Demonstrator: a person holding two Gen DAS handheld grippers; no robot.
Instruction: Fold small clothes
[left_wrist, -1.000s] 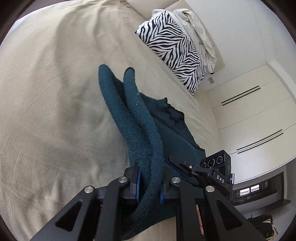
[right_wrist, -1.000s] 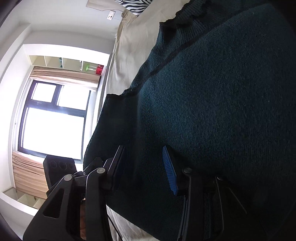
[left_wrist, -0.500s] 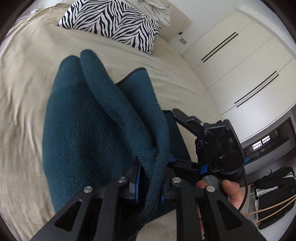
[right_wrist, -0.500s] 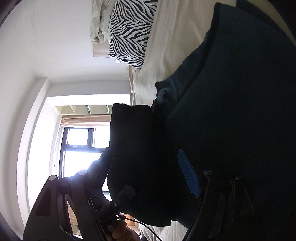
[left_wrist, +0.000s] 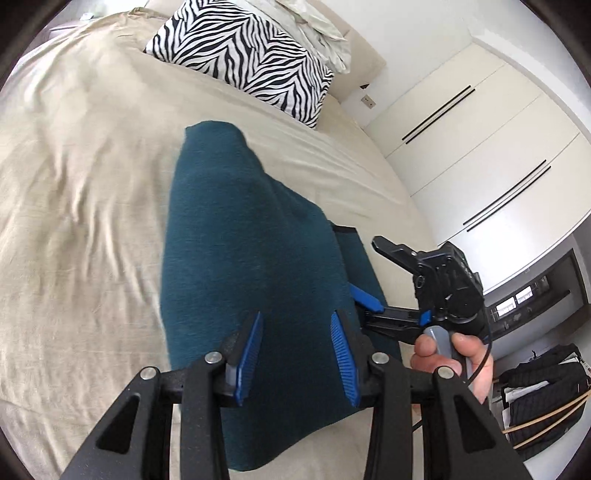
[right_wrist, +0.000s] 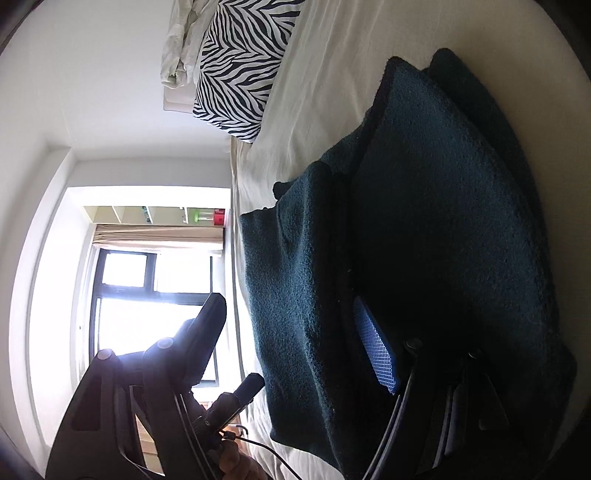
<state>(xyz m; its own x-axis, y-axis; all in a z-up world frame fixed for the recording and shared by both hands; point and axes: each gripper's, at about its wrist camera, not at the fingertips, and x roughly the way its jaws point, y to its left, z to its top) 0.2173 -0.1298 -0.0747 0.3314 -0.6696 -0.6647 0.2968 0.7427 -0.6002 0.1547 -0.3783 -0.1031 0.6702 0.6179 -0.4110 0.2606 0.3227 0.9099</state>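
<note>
the teal sweater (left_wrist: 243, 258) lies folded on the bed (left_wrist: 74, 206), below the zebra pillow (left_wrist: 243, 55). the left gripper (left_wrist: 297, 356) hangs over its near end, jaws opening with nothing pinched, likely to let the fold settle. the right gripper (left_wrist: 373, 273), jaws open, flanks the sweater's edge, seemingly ready to tidy it.

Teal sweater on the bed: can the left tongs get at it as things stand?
Probably yes. The left tongs hang directly over the teal sweater with jaws opening; nothing lies between them and the knit. The right tongs sit off its edge.
</note>
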